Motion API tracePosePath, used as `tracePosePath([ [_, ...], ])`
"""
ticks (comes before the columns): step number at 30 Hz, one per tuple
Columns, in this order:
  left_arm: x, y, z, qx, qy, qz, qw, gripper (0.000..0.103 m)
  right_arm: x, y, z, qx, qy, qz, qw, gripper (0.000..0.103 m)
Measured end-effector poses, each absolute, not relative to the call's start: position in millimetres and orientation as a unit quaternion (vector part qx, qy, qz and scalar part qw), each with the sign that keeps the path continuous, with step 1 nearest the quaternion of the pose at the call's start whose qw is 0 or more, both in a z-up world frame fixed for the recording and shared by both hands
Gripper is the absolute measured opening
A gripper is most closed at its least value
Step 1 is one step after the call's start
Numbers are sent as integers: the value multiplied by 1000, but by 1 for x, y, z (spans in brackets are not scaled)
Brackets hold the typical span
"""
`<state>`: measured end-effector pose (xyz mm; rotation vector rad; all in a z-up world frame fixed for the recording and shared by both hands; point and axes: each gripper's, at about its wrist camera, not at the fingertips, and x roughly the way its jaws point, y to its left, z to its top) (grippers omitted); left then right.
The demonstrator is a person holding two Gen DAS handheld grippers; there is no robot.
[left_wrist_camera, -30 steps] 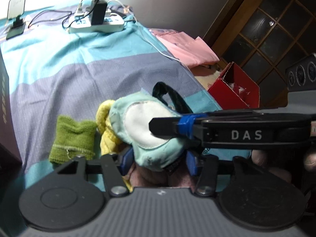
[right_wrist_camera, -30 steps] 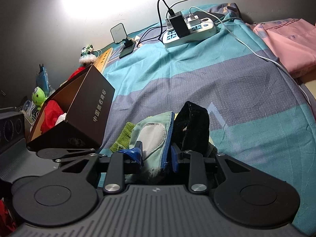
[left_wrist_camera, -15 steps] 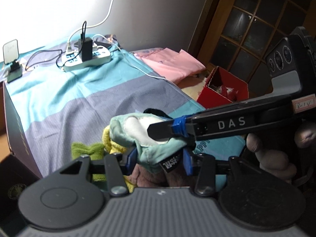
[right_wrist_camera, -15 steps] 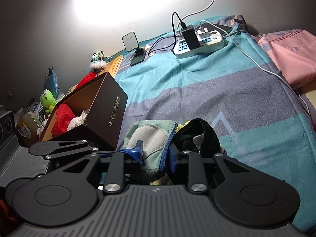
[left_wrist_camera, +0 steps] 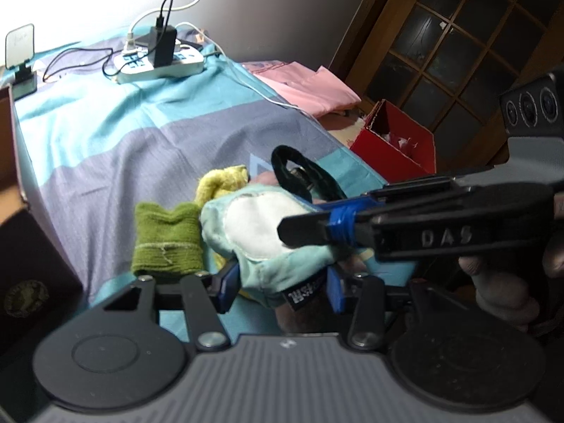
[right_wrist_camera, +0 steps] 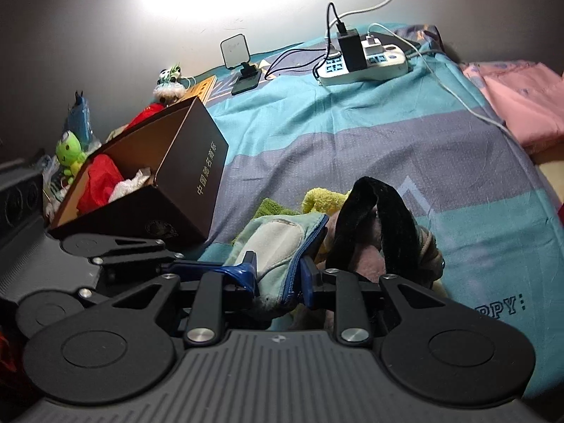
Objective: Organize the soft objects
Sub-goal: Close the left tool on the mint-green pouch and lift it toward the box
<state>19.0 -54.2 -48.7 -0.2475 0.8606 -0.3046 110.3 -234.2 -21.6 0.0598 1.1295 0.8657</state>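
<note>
A mint-green pouch with a white patch and a blue zip edge is held between both grippers above the striped bedsheet. My left gripper has its blue pads against the pouch's lower end, jaws still closing. From the right, my right gripper clamps across the pouch. In the right wrist view the right gripper pinches the pouch at its zip edge, also closing. A green knit cloth, a yellow cloth and a black strap lie just beyond it.
An open brown box holding red and white cloth stands left of the pile. A red box sits off the bed's right edge. A power strip with cables, a phone stand and folded pink fabric lie farther back.
Both grippers have risen and drawn back a little with the pouch between them. The right gripper's jaws have narrowed on the pouch's zip edge.
</note>
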Motion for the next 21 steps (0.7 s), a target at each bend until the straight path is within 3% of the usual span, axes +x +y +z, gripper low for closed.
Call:
tracePosePath([
  [7,2,-41,-34,-87,392,-135,906,32,93,-214,-13,-5,495,426,758,7],
  [14,-13,-4,6,-69,342,-87,933,31,100,-186,5,63,485,459,742,7],
  [21,-25,57,36,-39,299,-7,953,31,104,-121,33,84,420,526,735,7],
])
